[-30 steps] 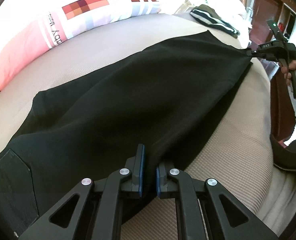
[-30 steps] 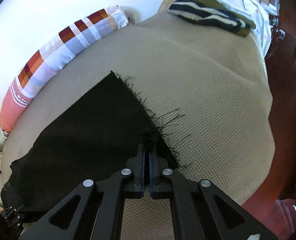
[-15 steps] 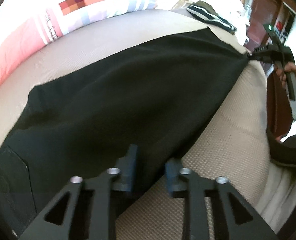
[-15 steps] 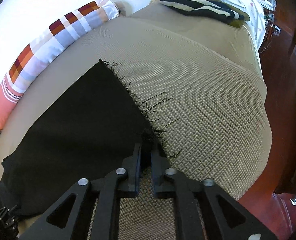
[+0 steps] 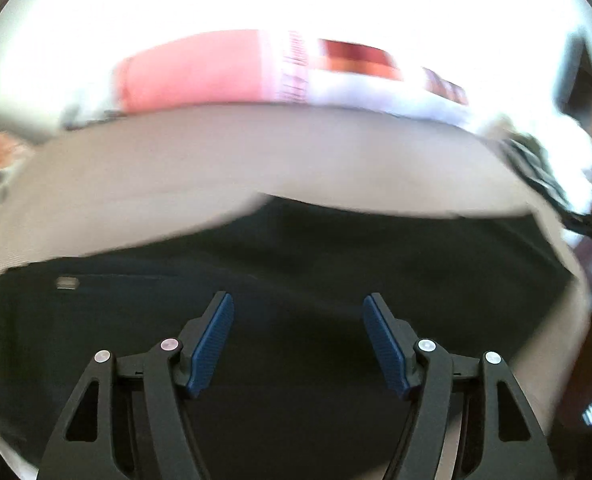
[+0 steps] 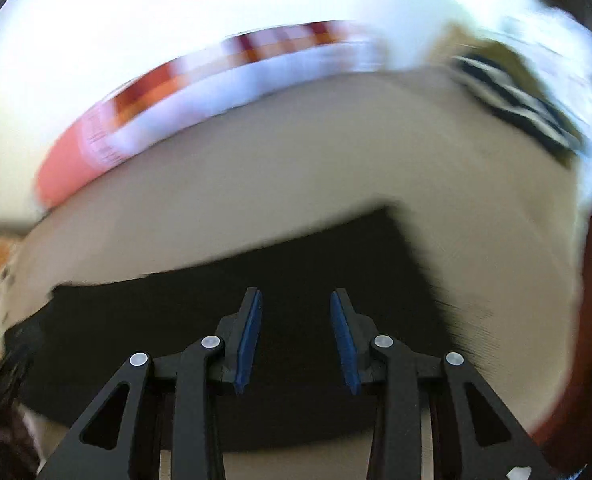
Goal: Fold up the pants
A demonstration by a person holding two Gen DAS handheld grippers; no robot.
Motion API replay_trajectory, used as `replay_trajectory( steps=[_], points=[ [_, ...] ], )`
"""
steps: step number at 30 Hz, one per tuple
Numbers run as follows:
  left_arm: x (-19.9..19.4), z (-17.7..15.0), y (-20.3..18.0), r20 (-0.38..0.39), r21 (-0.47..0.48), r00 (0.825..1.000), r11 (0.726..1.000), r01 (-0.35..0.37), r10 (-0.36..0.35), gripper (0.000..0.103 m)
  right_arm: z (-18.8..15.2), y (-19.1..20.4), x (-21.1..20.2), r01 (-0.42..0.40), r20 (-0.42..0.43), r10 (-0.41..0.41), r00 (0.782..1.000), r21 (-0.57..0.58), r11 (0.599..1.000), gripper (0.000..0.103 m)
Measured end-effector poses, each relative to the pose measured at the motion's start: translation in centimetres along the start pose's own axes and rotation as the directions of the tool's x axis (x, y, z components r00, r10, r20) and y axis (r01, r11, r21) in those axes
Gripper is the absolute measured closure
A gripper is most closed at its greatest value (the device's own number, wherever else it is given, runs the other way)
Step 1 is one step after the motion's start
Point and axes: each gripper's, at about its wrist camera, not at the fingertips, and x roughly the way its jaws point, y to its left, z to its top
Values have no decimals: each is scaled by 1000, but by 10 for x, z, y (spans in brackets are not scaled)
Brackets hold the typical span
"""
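Black pants [image 5: 335,264] lie spread flat on a beige bed [image 5: 216,160]; both views are blurred by motion. My left gripper [image 5: 297,312] hovers above the waist end, jaws opening, with only air between the blue pads [image 5: 212,344]. My right gripper [image 6: 296,308] hangs over the frayed leg end of the pants [image 6: 315,256], jaws also opening, with nothing between its pads [image 6: 345,340]. A small pale tag [image 5: 67,282] shows on the fabric at the left.
A long pink, white and red-checked pillow [image 5: 256,72] lies along the far side of the bed. A folded olive and striped garment [image 6: 515,92] sits at the far right corner. The bed's right edge drops to a dark red-brown floor [image 6: 591,320].
Both grippers let go of the pants' near edge and opened. Both lifted and swung, so the views now look across the pants toward the pillow.
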Motion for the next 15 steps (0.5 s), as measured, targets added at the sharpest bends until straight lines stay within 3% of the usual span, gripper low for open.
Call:
replay_trajectory(
  steps=[3,8,11,15],
  points=[
    [0,3,26,34,-48,995,995,-89,91,35,16,71,31,-141,-72,132,989,-152,978,69],
    [3,-2,63,9,-109,983,977,-181,183,35,27,182,73,-379,-224,318,921,-334,863,69],
    [4,-10,79,-17,-148,977,966,-213,213,35,27,241,96,-485,-327,372,869,-408,774,69],
    [4,-21,92,-40,-180,974,957,-227,224,35,23,294,125,-563,-430,383,818,-461,685,69]
  ],
)
